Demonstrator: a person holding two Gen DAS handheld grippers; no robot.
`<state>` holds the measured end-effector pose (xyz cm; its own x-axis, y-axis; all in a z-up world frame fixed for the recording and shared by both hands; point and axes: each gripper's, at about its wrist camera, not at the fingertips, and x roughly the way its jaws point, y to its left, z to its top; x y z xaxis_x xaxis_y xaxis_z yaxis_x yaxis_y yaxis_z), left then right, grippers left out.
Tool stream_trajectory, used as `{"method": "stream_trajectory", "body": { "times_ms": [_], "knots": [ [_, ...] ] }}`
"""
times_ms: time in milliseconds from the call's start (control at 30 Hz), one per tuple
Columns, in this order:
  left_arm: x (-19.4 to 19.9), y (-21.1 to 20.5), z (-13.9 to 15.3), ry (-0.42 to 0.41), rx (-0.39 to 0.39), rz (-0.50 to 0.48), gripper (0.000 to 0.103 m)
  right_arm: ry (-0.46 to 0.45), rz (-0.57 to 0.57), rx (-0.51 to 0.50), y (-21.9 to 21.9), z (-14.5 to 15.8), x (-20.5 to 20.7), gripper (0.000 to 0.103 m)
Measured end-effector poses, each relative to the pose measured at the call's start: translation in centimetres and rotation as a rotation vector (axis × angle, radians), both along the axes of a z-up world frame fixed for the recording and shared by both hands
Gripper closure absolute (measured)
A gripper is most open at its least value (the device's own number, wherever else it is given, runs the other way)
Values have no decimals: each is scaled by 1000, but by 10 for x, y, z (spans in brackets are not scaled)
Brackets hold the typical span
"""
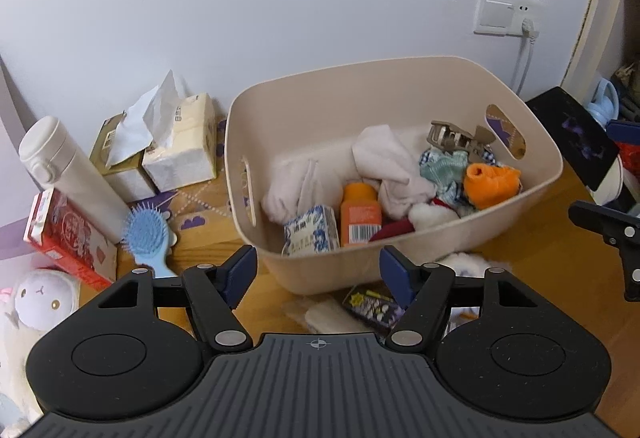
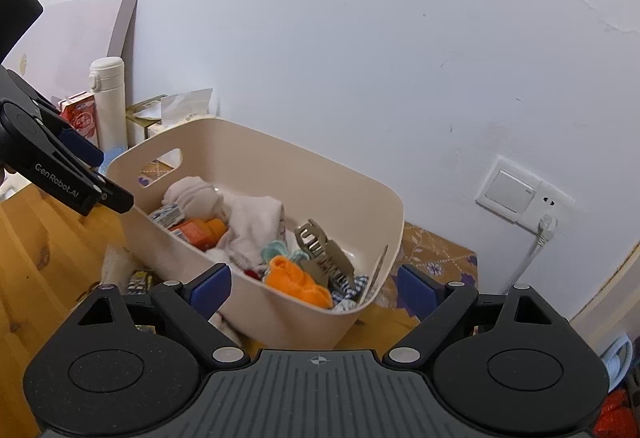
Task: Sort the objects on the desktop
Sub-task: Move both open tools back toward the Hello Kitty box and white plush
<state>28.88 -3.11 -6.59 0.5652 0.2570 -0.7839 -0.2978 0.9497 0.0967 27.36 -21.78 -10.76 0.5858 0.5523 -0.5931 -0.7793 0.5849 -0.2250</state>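
Note:
A beige plastic bin [image 1: 400, 93] stands on the wooden desk against the wall; it also shows in the right wrist view [image 2: 256, 149]. Inside lie an orange bottle [image 1: 360, 213], a blue-and-white packet [image 1: 312, 232], pale cloths [image 1: 384, 157], an orange cloth [image 1: 490, 179] and a tan hair claw [image 1: 456, 137]. My left gripper [image 1: 318, 272] is open and empty, just in front of the bin's near wall. My right gripper [image 2: 314, 286] is open and empty, over the bin's near right corner. A dark patterned packet [image 1: 372, 308] and a fluffy white item [image 1: 464, 264] lie on the desk before the bin.
Left of the bin stand tissue packs [image 1: 180, 141], a white flask [image 1: 68, 173], a red carton [image 1: 64, 238], a blue hairbrush [image 1: 146, 234] and a plush sheep [image 1: 40, 298]. A wall socket with a plug [image 1: 508, 13] is behind. A black box [image 1: 576, 133] lies to the right.

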Motion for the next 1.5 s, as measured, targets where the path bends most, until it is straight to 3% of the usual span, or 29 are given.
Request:
{"method": "stream_trajectory", "body": {
  "times_ms": [400, 967, 1300, 1500],
  "knots": [
    [-27, -8, -16, 40, -17, -13, 34, 39, 46, -18, -1, -9, -30, 11],
    [-32, -26, -64, 110, -43, -33, 34, 171, 235, -116, 29, -53, -48, 12],
    [-18, -25, -82, 101, -14, -18, 34, 255, 297, -148, 44, -78, -37, 27],
    [-16, -29, -94, 93, -15, -52, 42, 282, 313, -152, 47, -87, -29, 39]
  ]
}}
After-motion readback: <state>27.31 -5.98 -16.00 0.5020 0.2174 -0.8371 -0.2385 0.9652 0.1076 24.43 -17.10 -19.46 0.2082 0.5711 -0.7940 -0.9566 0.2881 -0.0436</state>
